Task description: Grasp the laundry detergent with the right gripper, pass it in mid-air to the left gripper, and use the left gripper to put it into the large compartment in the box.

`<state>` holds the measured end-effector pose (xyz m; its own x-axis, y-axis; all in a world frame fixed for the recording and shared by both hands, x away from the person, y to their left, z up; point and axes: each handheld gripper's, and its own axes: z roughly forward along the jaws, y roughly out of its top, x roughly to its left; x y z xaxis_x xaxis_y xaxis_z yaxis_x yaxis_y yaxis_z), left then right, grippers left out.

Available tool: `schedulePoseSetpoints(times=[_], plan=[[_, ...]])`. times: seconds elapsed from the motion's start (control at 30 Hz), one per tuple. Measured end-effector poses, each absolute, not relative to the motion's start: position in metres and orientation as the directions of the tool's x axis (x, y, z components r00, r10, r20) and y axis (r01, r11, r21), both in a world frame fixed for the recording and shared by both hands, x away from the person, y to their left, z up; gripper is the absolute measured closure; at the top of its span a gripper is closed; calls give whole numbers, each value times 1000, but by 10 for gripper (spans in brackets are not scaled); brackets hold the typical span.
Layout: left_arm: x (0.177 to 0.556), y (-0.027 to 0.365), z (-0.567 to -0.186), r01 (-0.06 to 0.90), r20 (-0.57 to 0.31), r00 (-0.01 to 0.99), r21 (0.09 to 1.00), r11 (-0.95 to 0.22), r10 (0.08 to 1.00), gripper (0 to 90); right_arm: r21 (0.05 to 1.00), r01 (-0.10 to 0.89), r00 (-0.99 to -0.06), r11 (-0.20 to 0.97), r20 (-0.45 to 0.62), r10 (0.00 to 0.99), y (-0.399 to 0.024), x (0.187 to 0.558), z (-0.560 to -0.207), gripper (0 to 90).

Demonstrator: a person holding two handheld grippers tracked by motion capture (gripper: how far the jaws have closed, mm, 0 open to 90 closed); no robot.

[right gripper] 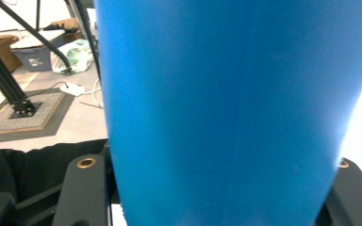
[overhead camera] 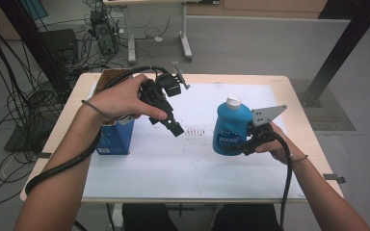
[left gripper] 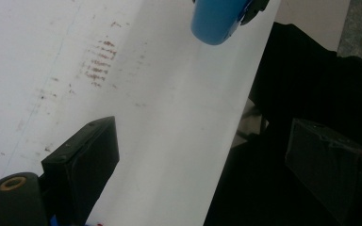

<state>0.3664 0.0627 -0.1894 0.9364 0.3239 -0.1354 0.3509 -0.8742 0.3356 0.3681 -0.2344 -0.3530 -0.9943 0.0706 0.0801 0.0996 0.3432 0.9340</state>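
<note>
right gripper [overhead camera: 248, 139]: clamped on blue bottle [overhead camera: 231, 129]; bottle upright
left gripper [overhead camera: 166, 114]: jaws open, empty; left of bottle, apart

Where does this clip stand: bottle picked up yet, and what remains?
Done: the right gripper is shut on the blue bottle, white cap on. In hand: the left gripper hangs open and empty above the white mat. Left: probably bringing the two together, perhaps near the blue box.

Bare white mat [overhead camera: 173, 159] between blue box [overhead camera: 117, 137] and bottle [overhead camera: 231, 127] — open passage
</note>
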Motion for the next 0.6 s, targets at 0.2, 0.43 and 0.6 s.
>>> schedulePoseSetpoints(times=[0.2, 0.43, 0.6], plan=[[363, 58, -181, 319, -103, 948, 338, -885, 302, 105, 930, 78, -997, 359, 71, 35, -225, 365, -348, 403], [361, 51, -174, 285, -76, 958, 335, -898, 276, 107, 929, 71, -997, 362, 70, 17, -220, 364, -343, 402], [360, 45, -171, 265, -66, 964, 329, -906, 258, 107, 928, 57, -998, 369, 61, 2, -214, 363, -340, 402]])
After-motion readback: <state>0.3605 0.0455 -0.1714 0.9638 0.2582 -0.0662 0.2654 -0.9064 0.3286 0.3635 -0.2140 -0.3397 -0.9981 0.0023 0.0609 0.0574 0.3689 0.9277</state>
